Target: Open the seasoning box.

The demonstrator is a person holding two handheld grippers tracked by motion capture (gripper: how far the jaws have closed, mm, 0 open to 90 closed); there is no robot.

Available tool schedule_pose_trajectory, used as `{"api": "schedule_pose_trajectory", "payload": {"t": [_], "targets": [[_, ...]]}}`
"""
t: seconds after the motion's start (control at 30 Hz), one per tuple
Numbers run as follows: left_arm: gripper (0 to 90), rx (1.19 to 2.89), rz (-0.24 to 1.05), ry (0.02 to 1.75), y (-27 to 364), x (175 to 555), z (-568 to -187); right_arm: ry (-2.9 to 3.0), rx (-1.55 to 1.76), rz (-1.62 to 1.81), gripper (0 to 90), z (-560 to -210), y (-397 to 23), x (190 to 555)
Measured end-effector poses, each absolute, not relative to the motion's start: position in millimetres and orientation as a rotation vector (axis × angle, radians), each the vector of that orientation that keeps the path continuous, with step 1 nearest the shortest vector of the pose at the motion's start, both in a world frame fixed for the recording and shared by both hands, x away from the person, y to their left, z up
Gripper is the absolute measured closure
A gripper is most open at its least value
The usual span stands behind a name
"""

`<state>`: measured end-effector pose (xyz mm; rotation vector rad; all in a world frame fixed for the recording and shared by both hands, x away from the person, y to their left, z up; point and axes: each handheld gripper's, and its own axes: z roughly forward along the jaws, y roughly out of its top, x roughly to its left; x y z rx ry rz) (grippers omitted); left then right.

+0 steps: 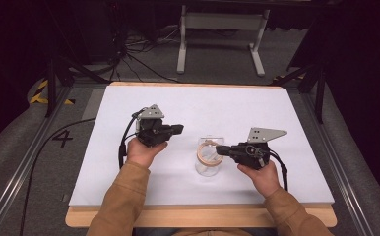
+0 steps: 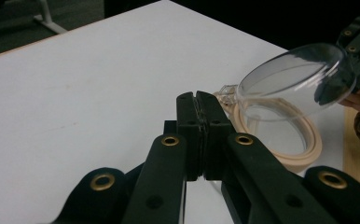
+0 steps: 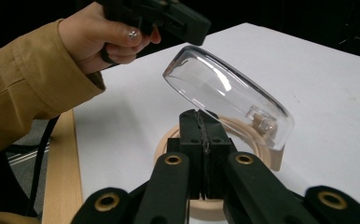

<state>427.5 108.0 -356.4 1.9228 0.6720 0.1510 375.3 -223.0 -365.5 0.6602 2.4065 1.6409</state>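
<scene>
A clear glass jar (image 1: 207,166) with a beige ring (image 3: 271,158) at its mouth stands mid-table on the white board (image 1: 257,108). Its clear hinged lid (image 3: 225,93) is tilted open, and the hinge (image 3: 261,120) is on the far side in the right gripper view. My right gripper (image 3: 200,115) is shut, its tips against the lid's underside over the ring; whether it pinches the lid edge is unclear. My left gripper (image 1: 177,129) is shut on nothing and hovers left of the jar. The left gripper view shows the lid (image 2: 294,79) just past its tips (image 2: 197,97).
The white board lies on a wooden tabletop (image 1: 203,216) whose bare edge runs along the near side. Beyond the far edge are grey floor, loose cables (image 1: 139,59) and a white stand (image 1: 222,29). Black cables trail from both grippers.
</scene>
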Motion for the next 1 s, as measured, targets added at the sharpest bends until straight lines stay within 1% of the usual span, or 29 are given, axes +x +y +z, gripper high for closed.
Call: {"api": "schedule_pose_trajectory", "payload": {"t": [0.27,0.63,0.77,1.0], "targets": [[88.6,1.926,0.173,0.730,127.9,418.9,-360.4,2.389,0.663,1.658,89.4,-362.4,-224.7,390.4],[88.4,1.929,0.179,0.779,140.2,412.8,-367.1,2.350,0.791,1.703,89.4,-368.5,-230.0,412.1],[88.2,1.932,0.178,0.785,141.8,412.8,-367.4,2.340,0.829,1.697,89.3,-370.6,-231.3,415.4],[88.2,1.929,0.177,0.775,138.9,413.4,-367.5,2.328,0.793,1.709,89.3,-366.1,-232.0,410.6]]}}
